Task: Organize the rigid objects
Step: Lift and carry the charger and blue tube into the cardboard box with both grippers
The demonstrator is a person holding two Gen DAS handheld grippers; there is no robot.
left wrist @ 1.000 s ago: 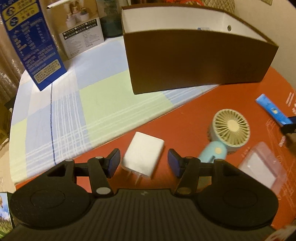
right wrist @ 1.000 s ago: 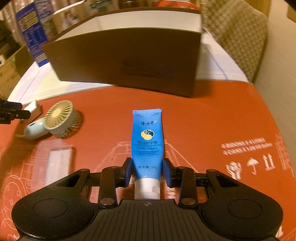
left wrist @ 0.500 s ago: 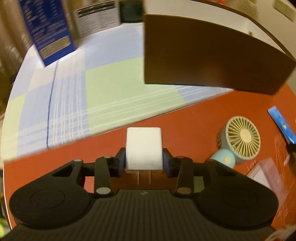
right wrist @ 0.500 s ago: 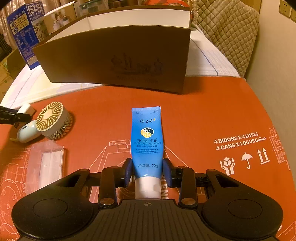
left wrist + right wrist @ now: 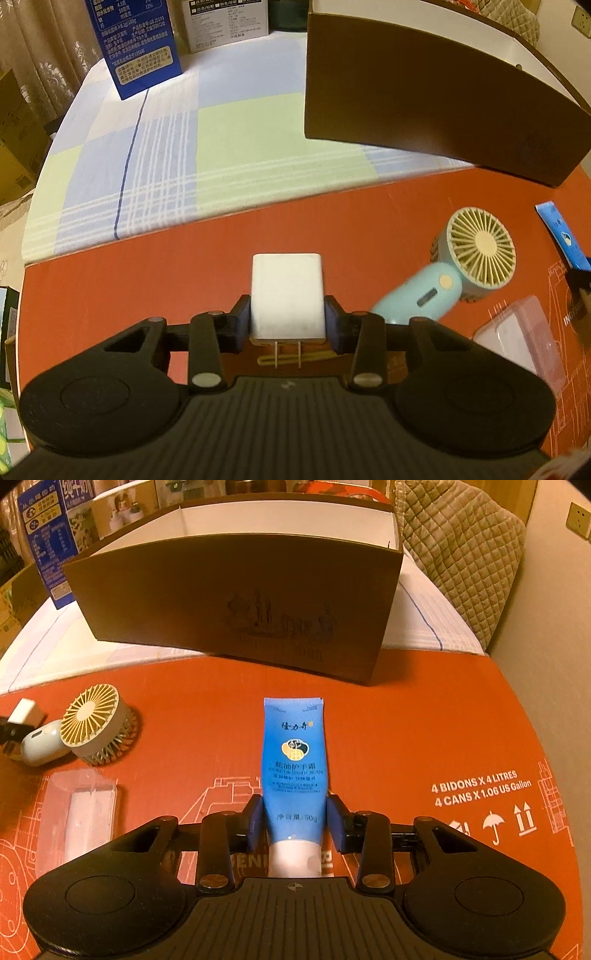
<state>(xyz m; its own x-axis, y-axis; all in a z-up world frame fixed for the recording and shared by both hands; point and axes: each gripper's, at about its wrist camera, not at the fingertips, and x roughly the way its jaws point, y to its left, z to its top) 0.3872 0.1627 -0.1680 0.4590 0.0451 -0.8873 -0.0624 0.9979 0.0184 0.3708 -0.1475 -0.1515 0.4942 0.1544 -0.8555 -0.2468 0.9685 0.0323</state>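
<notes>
My left gripper [image 5: 287, 325] is shut on a white plug charger [image 5: 286, 295], prongs toward the camera, held just above the red table [image 5: 147, 280]. My right gripper [image 5: 295, 821] is shut on a blue hand cream tube [image 5: 295, 757], white cap toward the camera. A brown open-top box [image 5: 424, 103] stands at the back; it also shows in the right wrist view [image 5: 236, 602]. A teal hand fan [image 5: 465, 269] and a clear plastic case [image 5: 521, 339] lie on the table between the grippers.
A checked cloth [image 5: 166, 155] covers the far left of the table. A blue carton [image 5: 136, 40] and a white carton [image 5: 225, 22] stand behind it. A quilted chair back [image 5: 461, 554] and a wall are at the right.
My left gripper closed on the charger and lifted it slightly. My right gripper still grips the tube and has risen a little.
</notes>
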